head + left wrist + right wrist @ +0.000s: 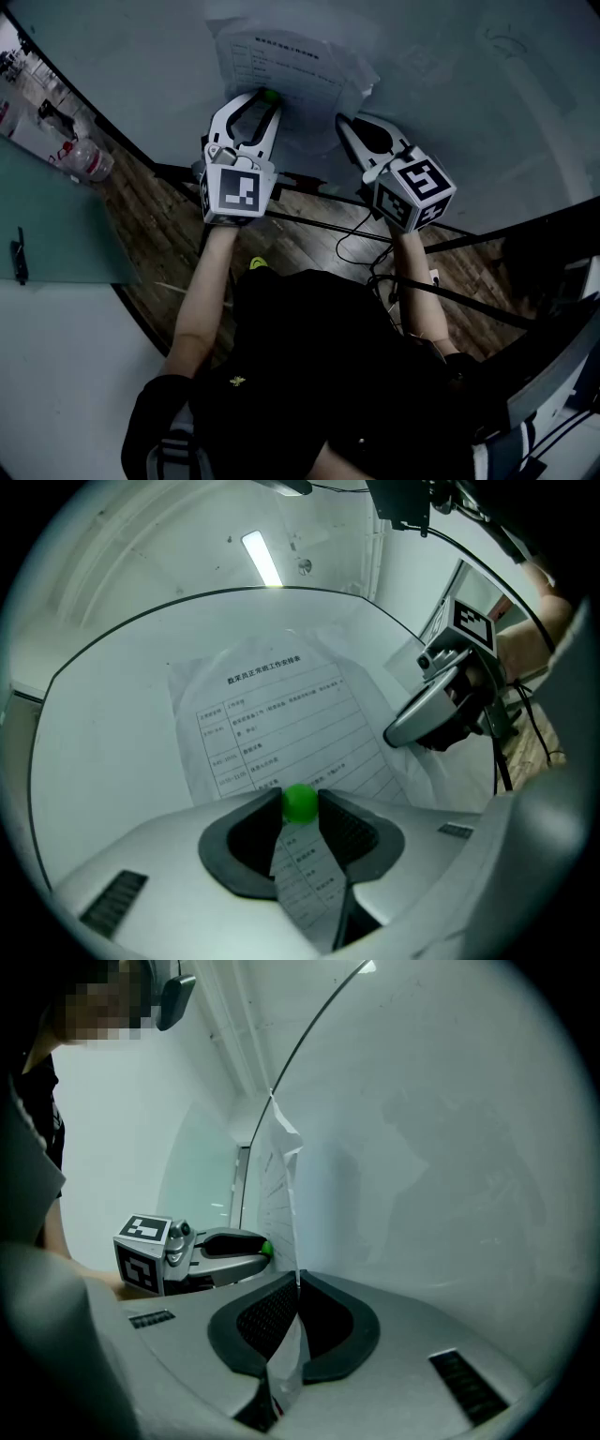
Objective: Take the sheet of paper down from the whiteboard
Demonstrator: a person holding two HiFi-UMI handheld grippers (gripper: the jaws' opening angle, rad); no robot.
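Head view: left gripper (268,97) and right gripper (342,121) both reach the sheet of paper (281,61) on the whiteboard (141,56) | left gripper view: gripper pinches a green magnet (300,802) against the sheet's lower part | right gripper view: gripper pressed together on the sheet's edge; left gripper to its left

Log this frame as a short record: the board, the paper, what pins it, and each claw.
Surface: pale glossy whiteboard, upright
Sheet: white printed paper sheet, on the board, lower right part lifted off it
Fastener: round green magnet, on the sheet's lower part
Left claw: closed on the magnet
Right claw: pinching the sheet's lower right edge
Status: sheet not yet down
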